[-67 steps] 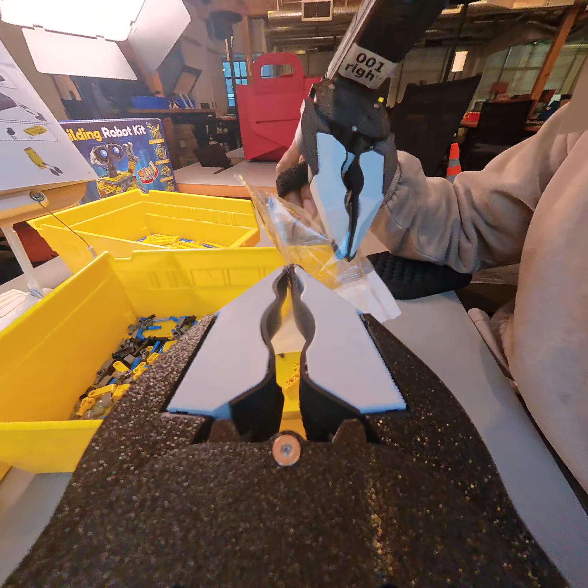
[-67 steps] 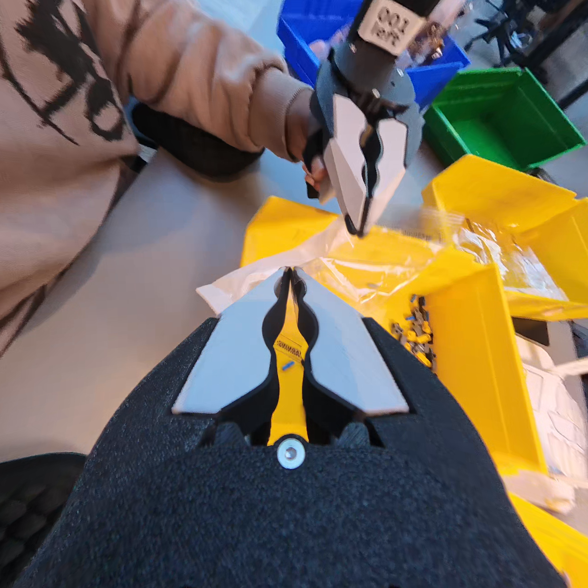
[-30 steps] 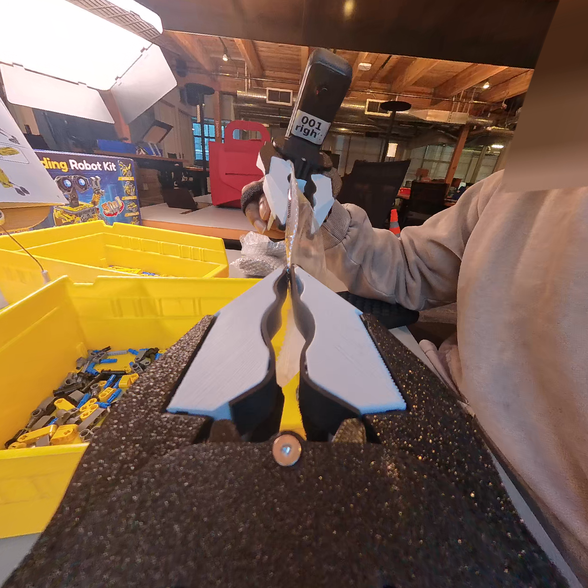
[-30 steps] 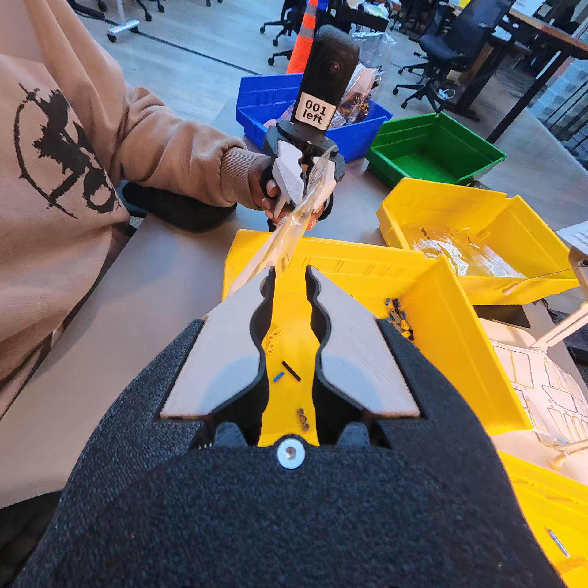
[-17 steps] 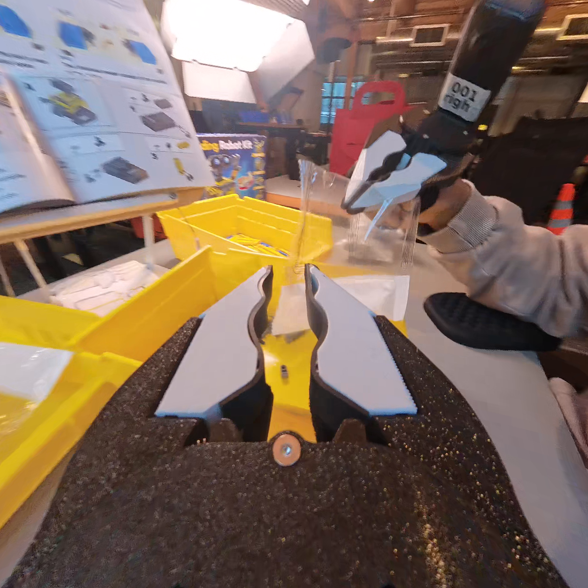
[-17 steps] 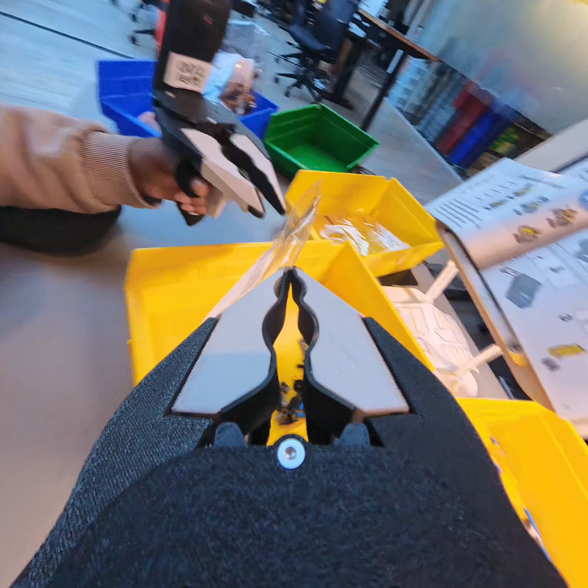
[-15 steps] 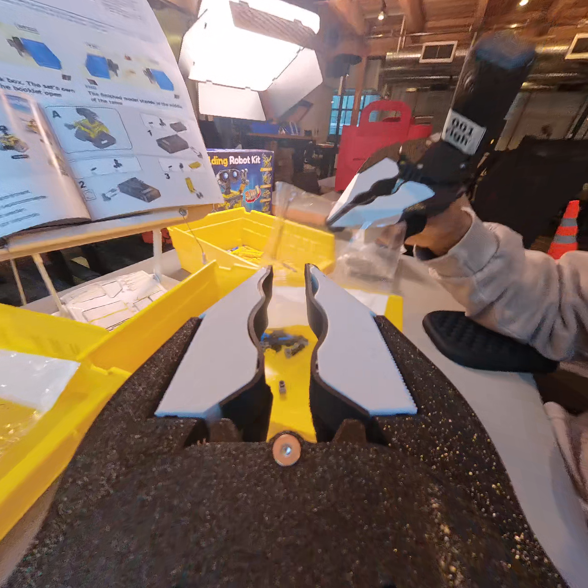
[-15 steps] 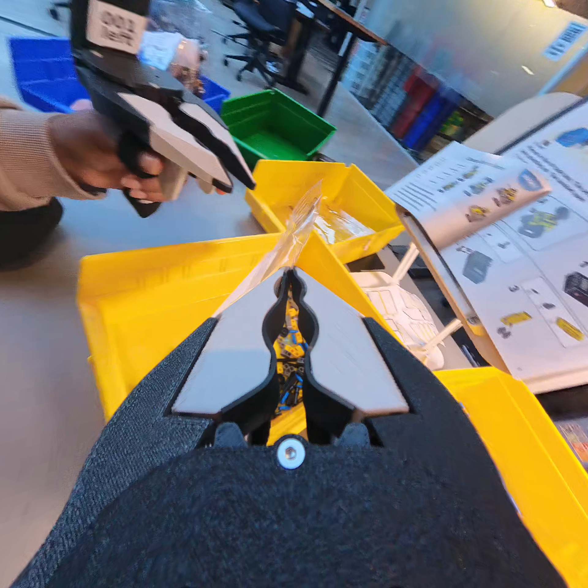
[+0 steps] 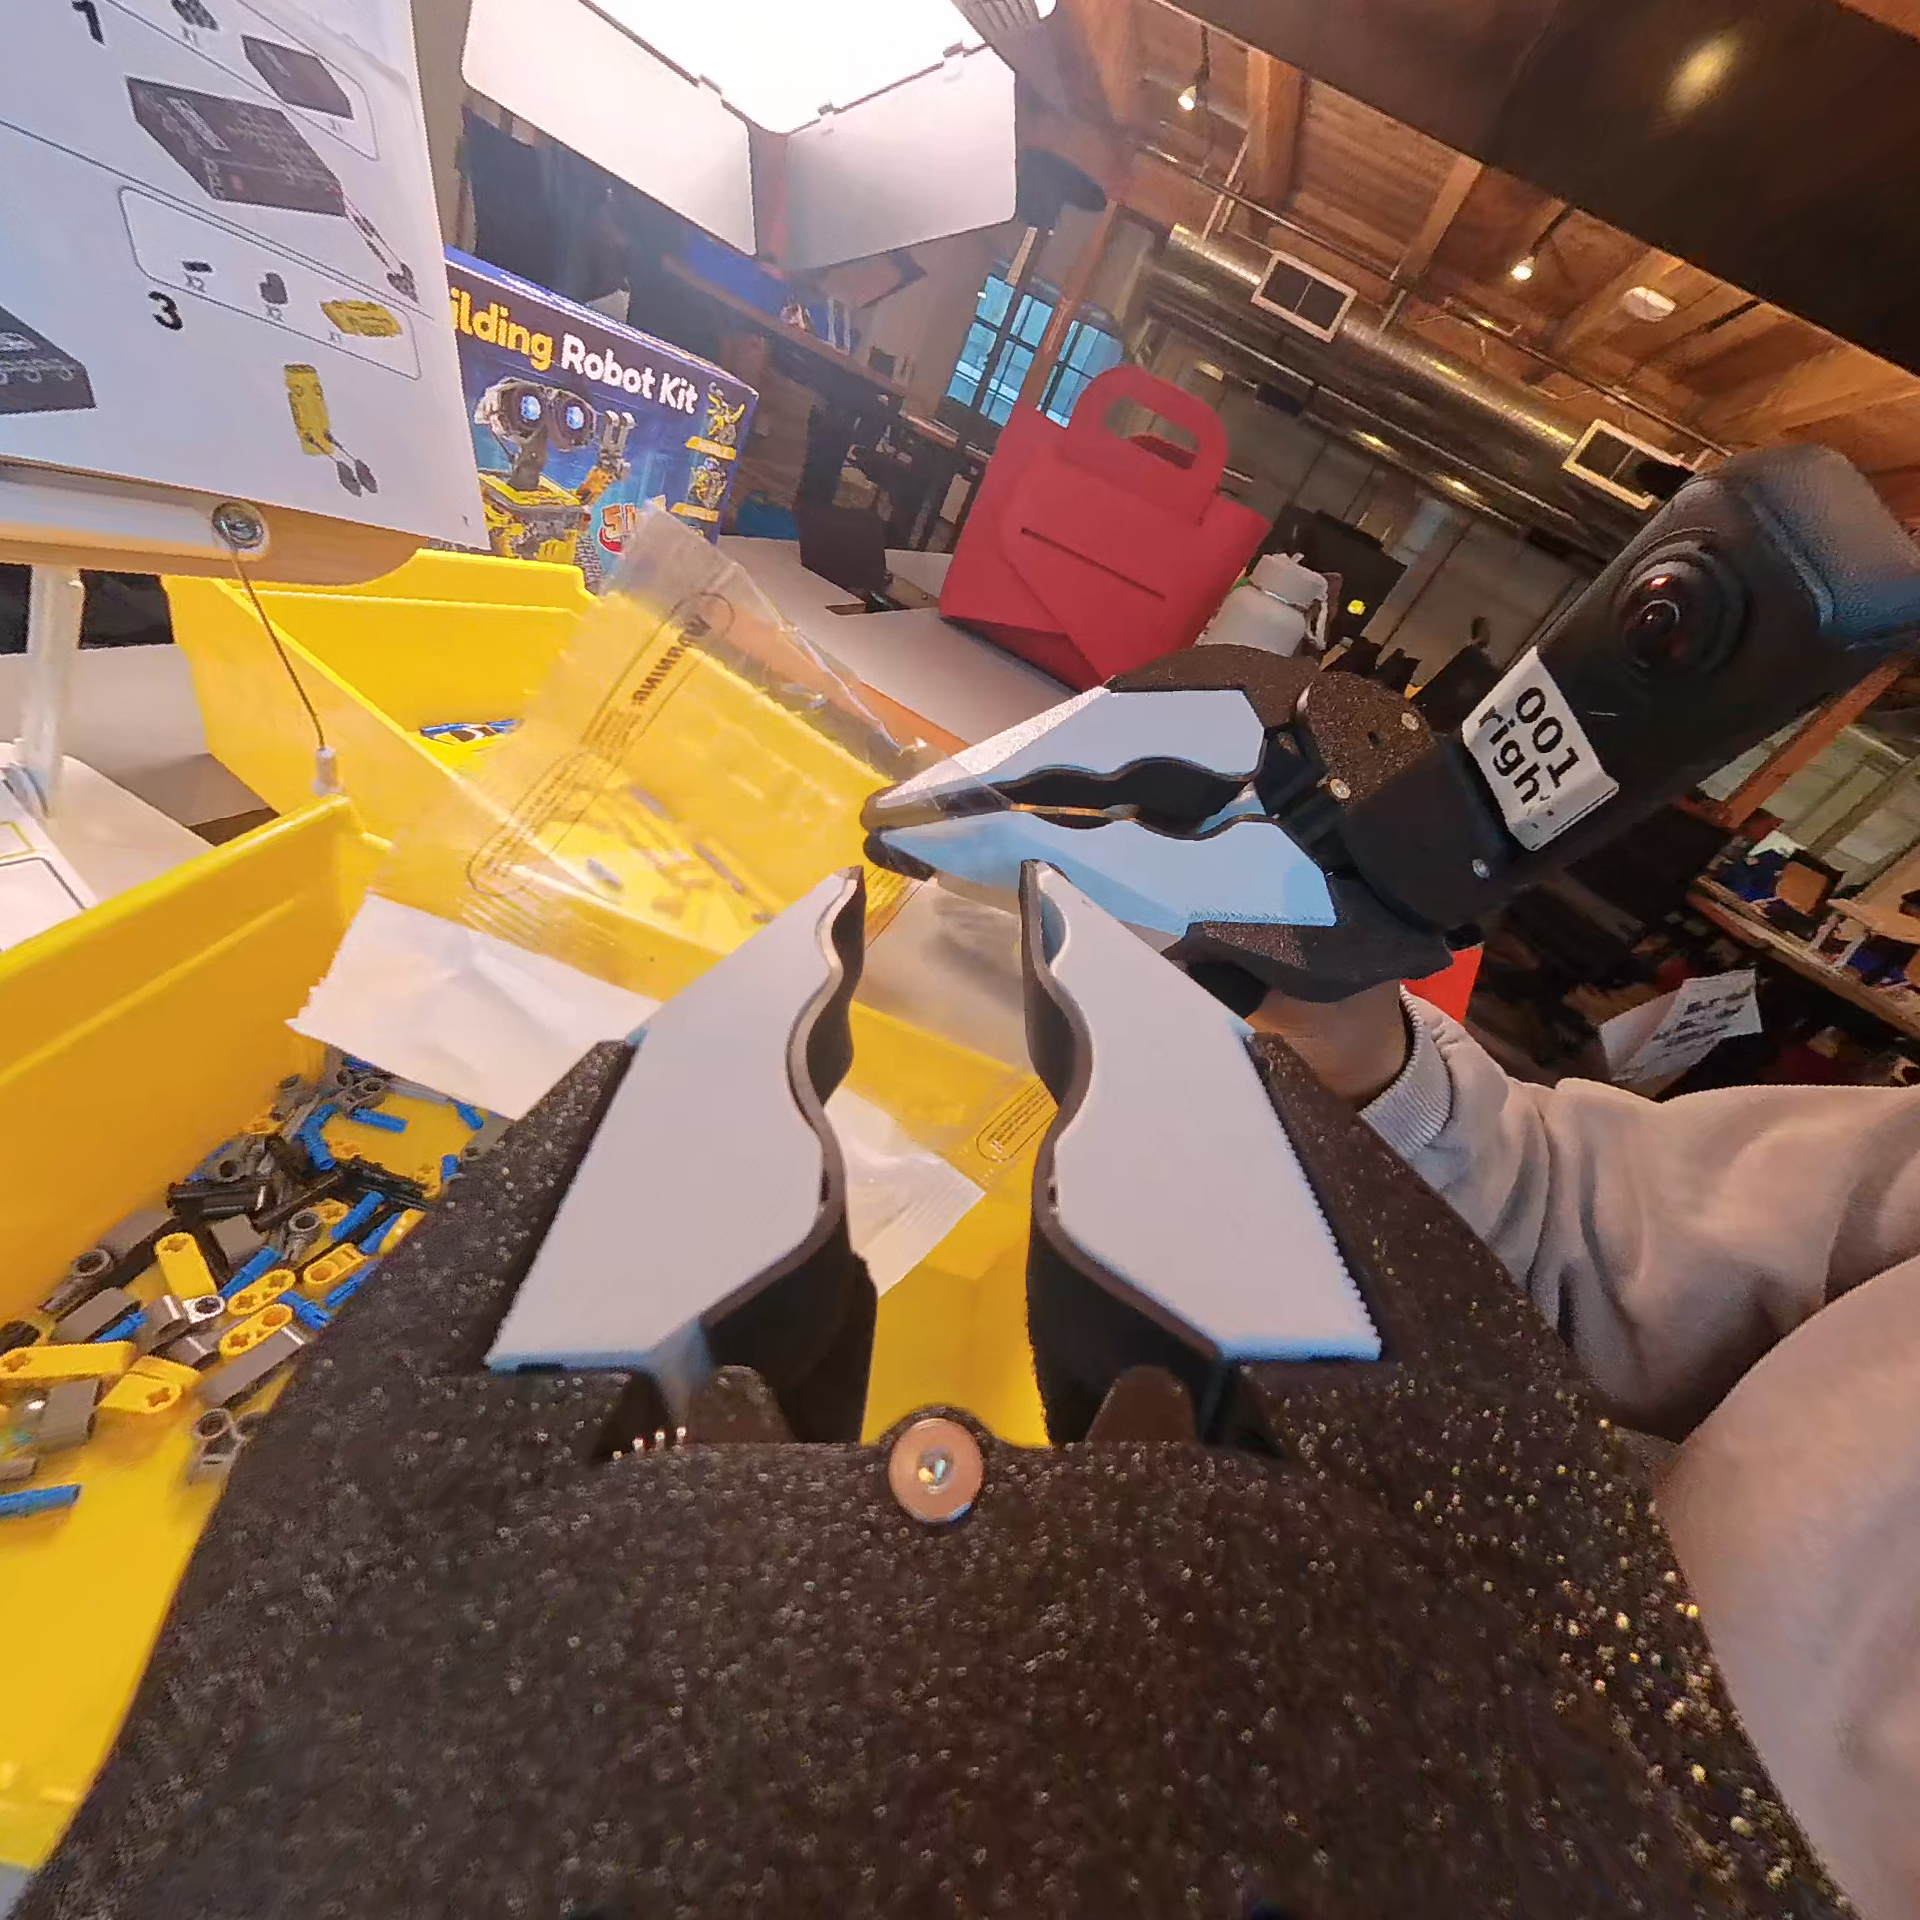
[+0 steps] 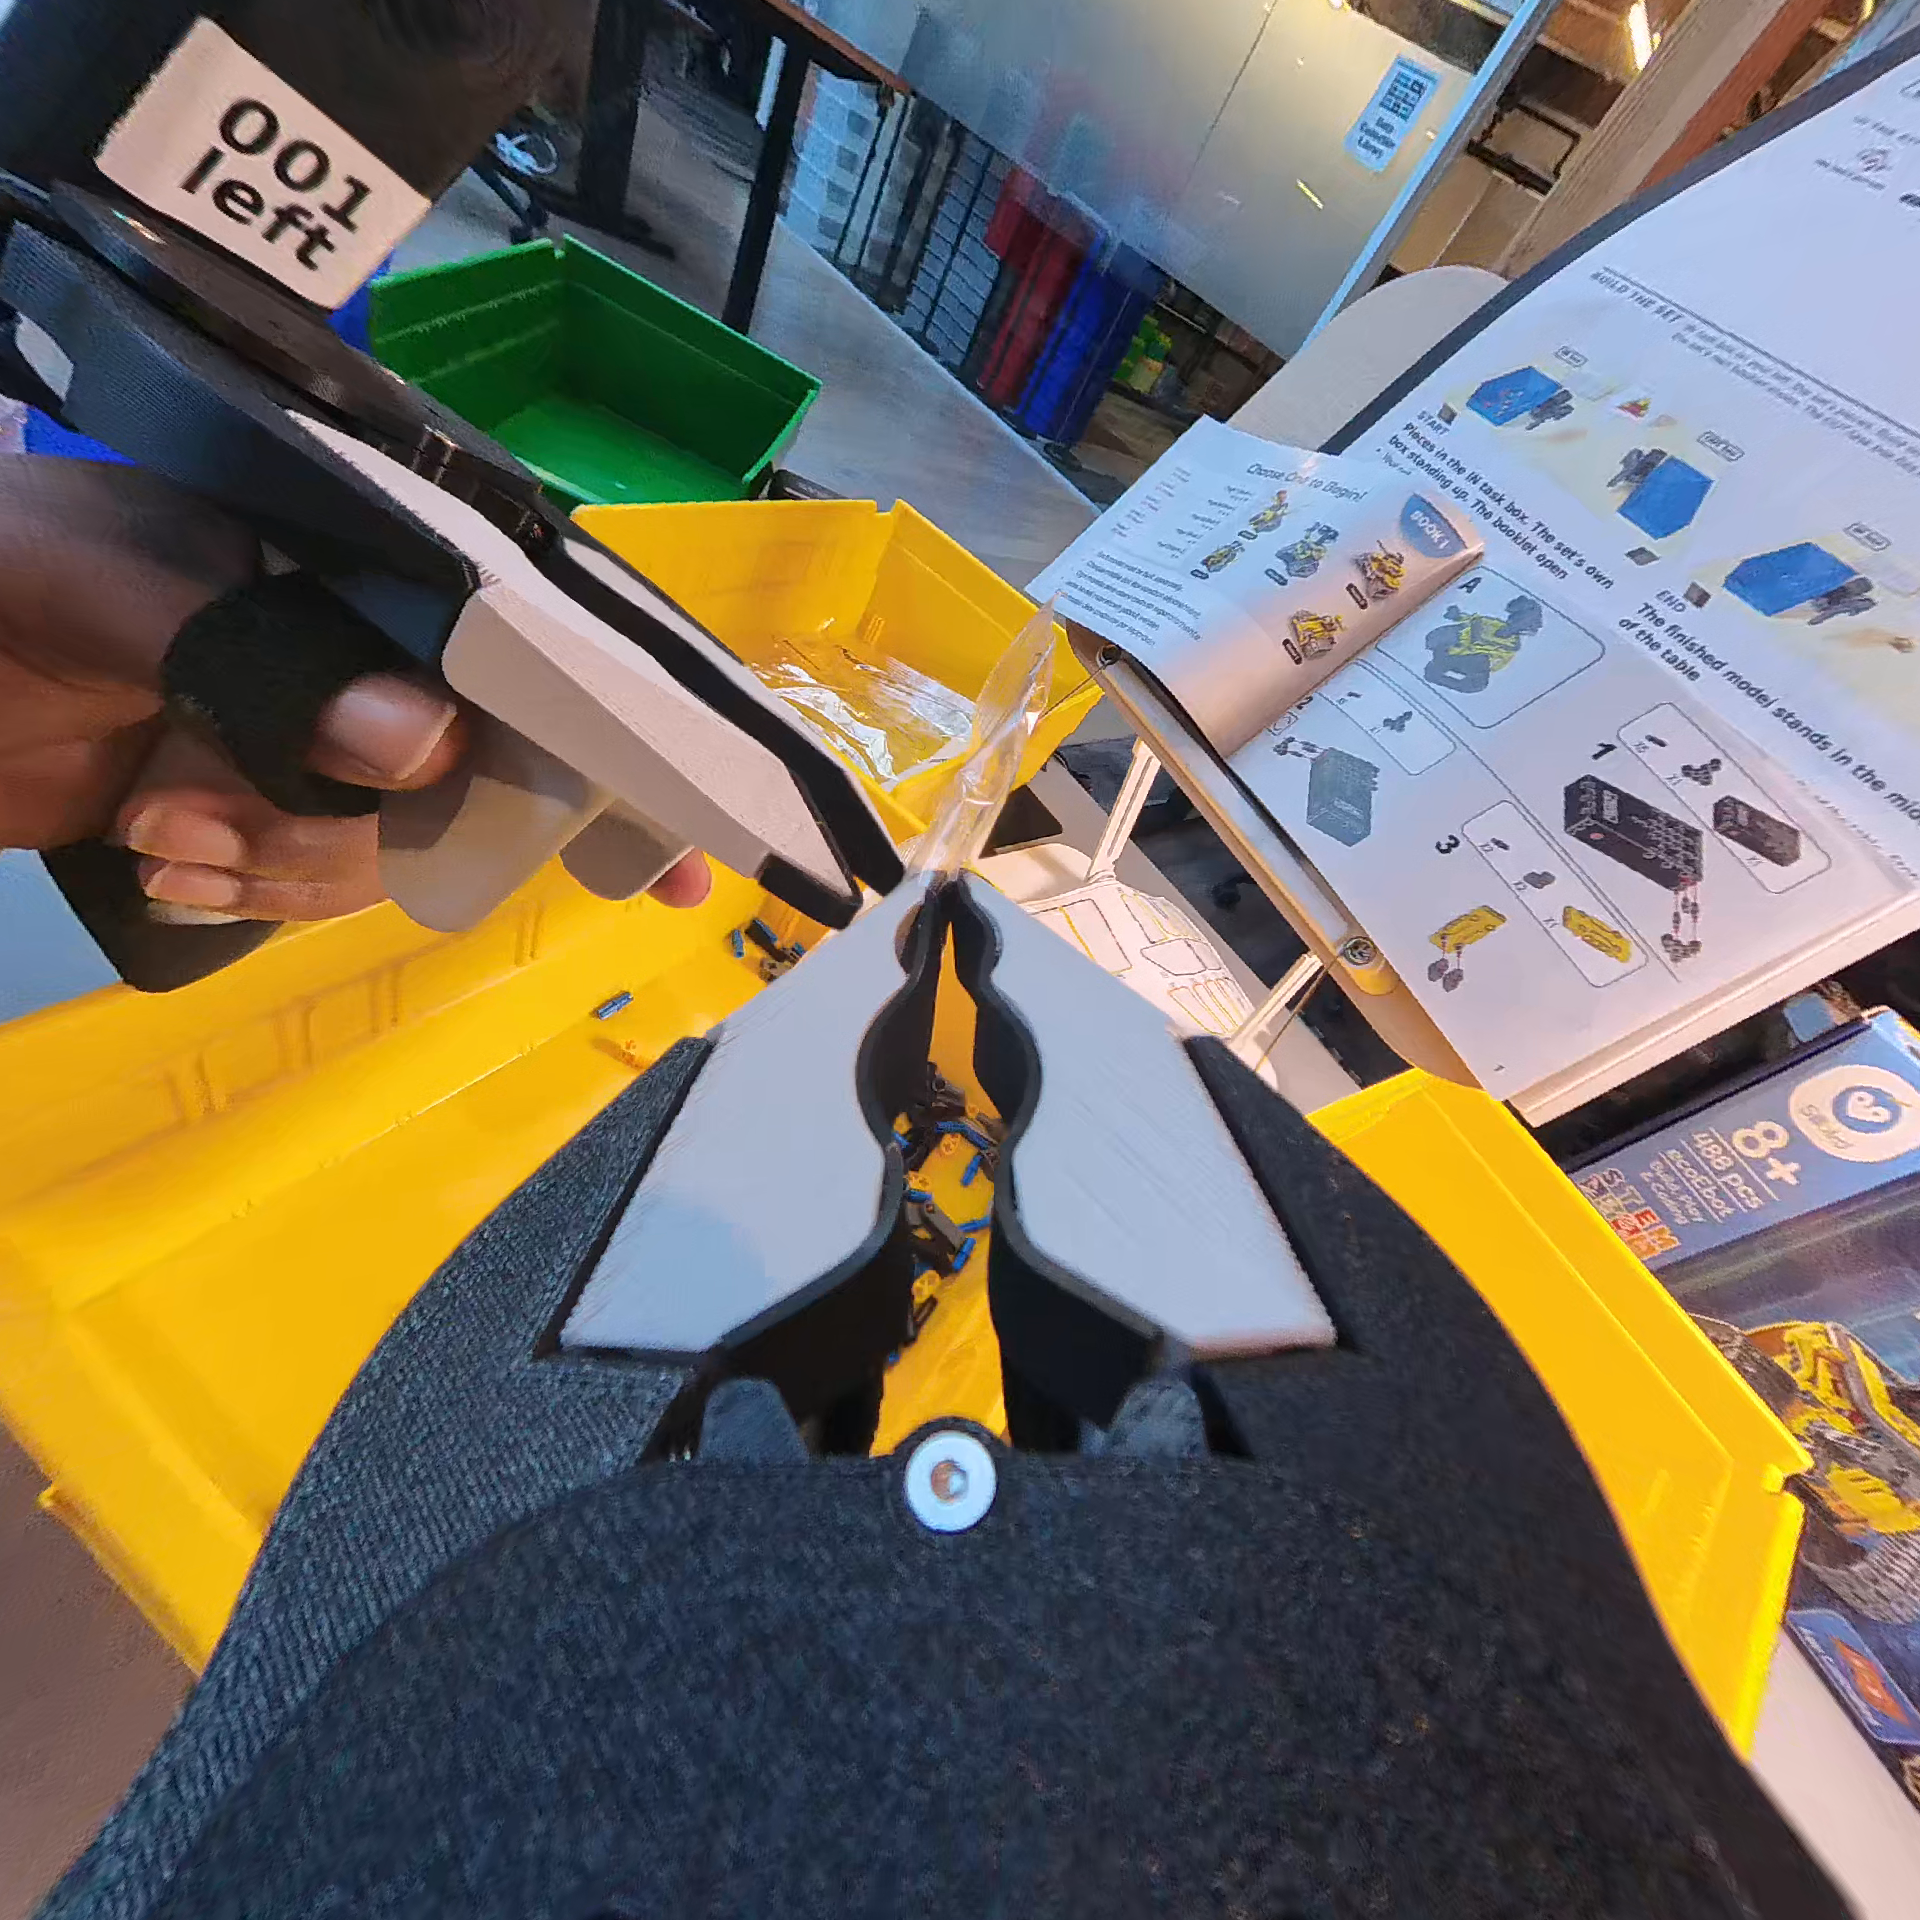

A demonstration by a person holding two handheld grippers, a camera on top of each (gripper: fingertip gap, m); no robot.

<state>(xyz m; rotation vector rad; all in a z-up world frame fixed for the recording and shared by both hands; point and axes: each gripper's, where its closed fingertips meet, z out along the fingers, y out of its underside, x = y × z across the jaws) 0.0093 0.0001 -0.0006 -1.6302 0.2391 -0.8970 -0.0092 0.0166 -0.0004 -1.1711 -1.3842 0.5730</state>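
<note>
Clear plastic is showing between the closed fingers of the right gripper (image 10: 940, 894), which is pinching one edge of an emptied bag (image 9: 665, 769) above the big yellow bin (image 10: 260, 1174). Over that bin's near wall the left gripper (image 9: 940, 883) is hanging with its fingers apart and nothing between them, their tips just beside the tips of the right gripper (image 9: 883, 816). In the left wrist view the bag is fanning out flat from the pinched edge toward the far side of the bin, and a white strip of it (image 9: 447, 997) is lying over the heap of small yellow, grey and blue parts (image 9: 208, 1278) at the bin's left end. Beyond the bin's far wall a second yellow bin (image 9: 416, 644) is sitting, with a printed box (image 9: 592, 416) behind it and a red carrier (image 9: 1101, 551) farther back on a pale table. Only the right wrist view is showing the bag edge-on, rising as a thin sliver (image 10: 997, 738); it is also showing crumpled bags (image 10: 873, 707) in the second yellow bin (image 10: 935, 561), a green bin (image 10: 592, 384) past that, and an open booklet (image 10: 1558, 675) on a stand leaning over the big bin's right end. The bin's floor at its left end is lying mostly bare in this view, with a few stray blue pins (image 10: 613, 1003).
</note>
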